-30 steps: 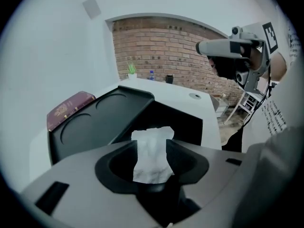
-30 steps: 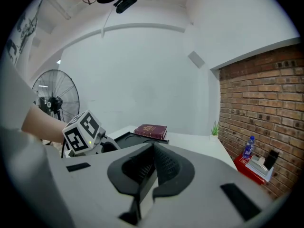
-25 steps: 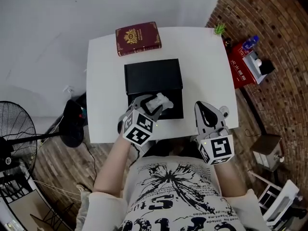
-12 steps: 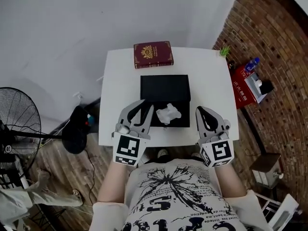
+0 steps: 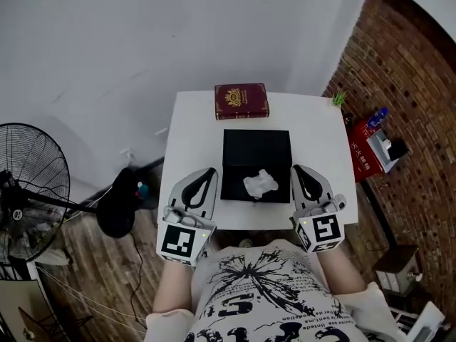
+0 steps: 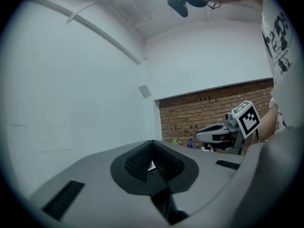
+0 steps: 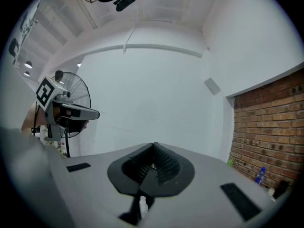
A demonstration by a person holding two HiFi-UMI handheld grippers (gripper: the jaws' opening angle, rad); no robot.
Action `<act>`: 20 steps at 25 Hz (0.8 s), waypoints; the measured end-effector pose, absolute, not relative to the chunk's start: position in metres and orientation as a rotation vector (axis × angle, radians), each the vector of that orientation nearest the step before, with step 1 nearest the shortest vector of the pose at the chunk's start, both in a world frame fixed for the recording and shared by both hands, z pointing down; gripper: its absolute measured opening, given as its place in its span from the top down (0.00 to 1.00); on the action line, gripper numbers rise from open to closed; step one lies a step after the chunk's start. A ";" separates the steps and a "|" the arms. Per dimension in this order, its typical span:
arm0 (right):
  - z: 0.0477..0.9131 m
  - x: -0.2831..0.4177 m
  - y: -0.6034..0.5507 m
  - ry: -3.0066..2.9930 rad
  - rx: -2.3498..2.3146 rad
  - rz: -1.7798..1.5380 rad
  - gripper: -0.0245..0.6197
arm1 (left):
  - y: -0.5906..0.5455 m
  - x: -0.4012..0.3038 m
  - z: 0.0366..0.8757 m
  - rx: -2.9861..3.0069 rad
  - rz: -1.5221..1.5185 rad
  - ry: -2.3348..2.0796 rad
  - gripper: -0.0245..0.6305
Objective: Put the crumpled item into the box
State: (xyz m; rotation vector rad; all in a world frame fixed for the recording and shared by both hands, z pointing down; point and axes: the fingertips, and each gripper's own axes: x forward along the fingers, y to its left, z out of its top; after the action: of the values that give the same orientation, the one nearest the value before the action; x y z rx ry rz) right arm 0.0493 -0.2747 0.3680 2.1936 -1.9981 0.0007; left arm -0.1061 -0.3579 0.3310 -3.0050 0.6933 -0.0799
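Observation:
The white crumpled item (image 5: 261,184) lies loose inside the open black box (image 5: 256,148), in its near half, on the white table (image 5: 191,130). My left gripper (image 5: 208,172) hovers over the table's near edge just left of the box, shut with nothing between its pads (image 6: 137,161). My right gripper (image 5: 299,171) hangs just right of the box, also shut and empty, its ribbed pads (image 7: 166,163) pressed together. Both point at the far wall. The left gripper view shows the right gripper (image 6: 223,132) side-on; the right gripper view shows the left gripper (image 7: 71,112).
A dark red book (image 5: 241,101) lies at the table's far edge, a small green plant (image 5: 338,98) at its far right corner. A standing fan (image 5: 28,184) is on the floor at left; a red box (image 5: 362,152) and a blue bottle (image 5: 377,116) by the brick wall at right.
The left gripper let go of the crumpled item in the box, drew back toward the near edge and closed. The head view pulled back and up; the right gripper barely moved.

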 end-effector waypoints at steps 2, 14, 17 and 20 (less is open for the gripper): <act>0.366 0.048 -0.278 -1.998 2.193 0.001 0.94 | -0.362 -0.113 0.338 -3.008 -0.158 0.695 0.94; 0.371 0.042 -0.280 -2.083 2.152 0.046 0.94 | -0.366 -0.097 0.331 -3.026 -0.041 0.626 0.94; 0.373 0.047 -0.280 -2.063 2.157 0.047 0.94 | -0.365 -0.092 0.334 -3.020 -0.063 0.616 0.94; 0.376 0.048 -0.281 -2.051 2.150 0.044 0.94 | -0.367 -0.090 0.340 -3.003 -0.112 0.627 0.94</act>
State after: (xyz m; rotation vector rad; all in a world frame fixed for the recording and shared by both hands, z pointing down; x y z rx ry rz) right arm 0.0482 -0.2812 0.3756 2.1499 -2.0513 0.0441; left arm -0.0899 -0.3670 0.3402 -3.0030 0.6275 -0.1120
